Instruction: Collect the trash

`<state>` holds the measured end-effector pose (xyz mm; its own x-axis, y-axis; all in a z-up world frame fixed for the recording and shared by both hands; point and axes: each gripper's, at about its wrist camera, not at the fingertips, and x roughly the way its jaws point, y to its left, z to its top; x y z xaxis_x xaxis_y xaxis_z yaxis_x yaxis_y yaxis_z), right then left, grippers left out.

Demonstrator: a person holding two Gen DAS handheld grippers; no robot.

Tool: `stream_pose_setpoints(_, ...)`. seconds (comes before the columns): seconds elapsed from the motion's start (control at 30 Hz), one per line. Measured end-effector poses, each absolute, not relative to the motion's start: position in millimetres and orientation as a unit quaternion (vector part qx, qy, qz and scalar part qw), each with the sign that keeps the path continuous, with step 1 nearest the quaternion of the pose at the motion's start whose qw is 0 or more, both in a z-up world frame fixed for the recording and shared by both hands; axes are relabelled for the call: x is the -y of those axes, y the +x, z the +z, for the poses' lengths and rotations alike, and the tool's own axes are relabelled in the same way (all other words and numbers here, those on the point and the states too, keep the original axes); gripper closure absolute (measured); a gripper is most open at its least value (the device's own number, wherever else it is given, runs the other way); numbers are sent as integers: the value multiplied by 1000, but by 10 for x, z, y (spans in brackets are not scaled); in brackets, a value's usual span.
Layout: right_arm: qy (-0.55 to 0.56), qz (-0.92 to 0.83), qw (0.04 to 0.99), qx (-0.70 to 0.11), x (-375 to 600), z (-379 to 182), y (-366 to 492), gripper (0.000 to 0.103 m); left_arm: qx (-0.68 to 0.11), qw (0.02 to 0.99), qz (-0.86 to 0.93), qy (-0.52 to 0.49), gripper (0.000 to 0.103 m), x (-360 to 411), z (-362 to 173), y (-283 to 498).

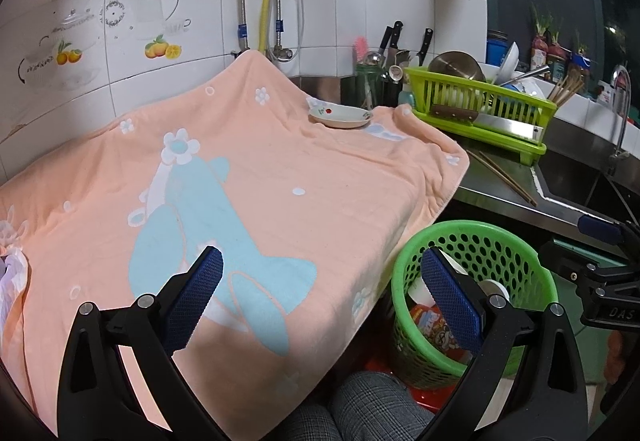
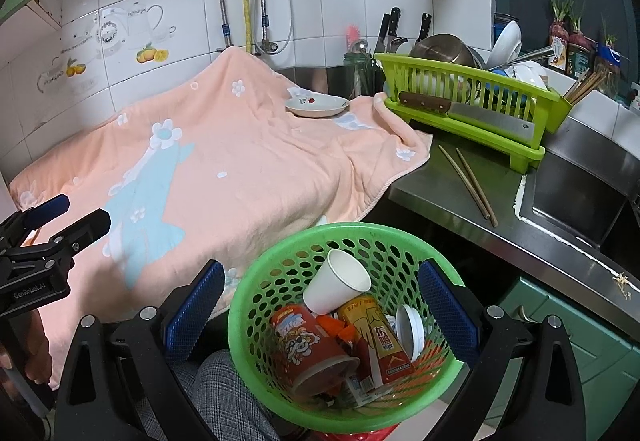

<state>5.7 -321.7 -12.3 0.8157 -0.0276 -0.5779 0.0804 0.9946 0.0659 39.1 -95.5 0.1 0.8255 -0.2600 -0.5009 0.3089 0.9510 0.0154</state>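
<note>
A green perforated basket stands low in front of the counter. It holds a white paper cup, a red snack cup, a yellow and red can and a white lid. My right gripper hovers open above the basket with its blue pads spread wide and nothing held. Over the peach towel, my left gripper is open and empty. The basket sits to its right. A white crumpled item lies at the towel's left edge, partly cut off.
A small plate rests at the towel's far end. A green dish rack with a cleaver, loose chopsticks and a sink fill the steel counter on the right. A person's checked trouser leg is below the basket.
</note>
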Motion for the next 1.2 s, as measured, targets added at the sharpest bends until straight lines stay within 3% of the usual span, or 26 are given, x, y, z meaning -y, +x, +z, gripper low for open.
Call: stream_pose_setpoints(1.2,39,-16,952,-304,3119,-149,113,9,-255,957,-131,37,5,908,-14,375)
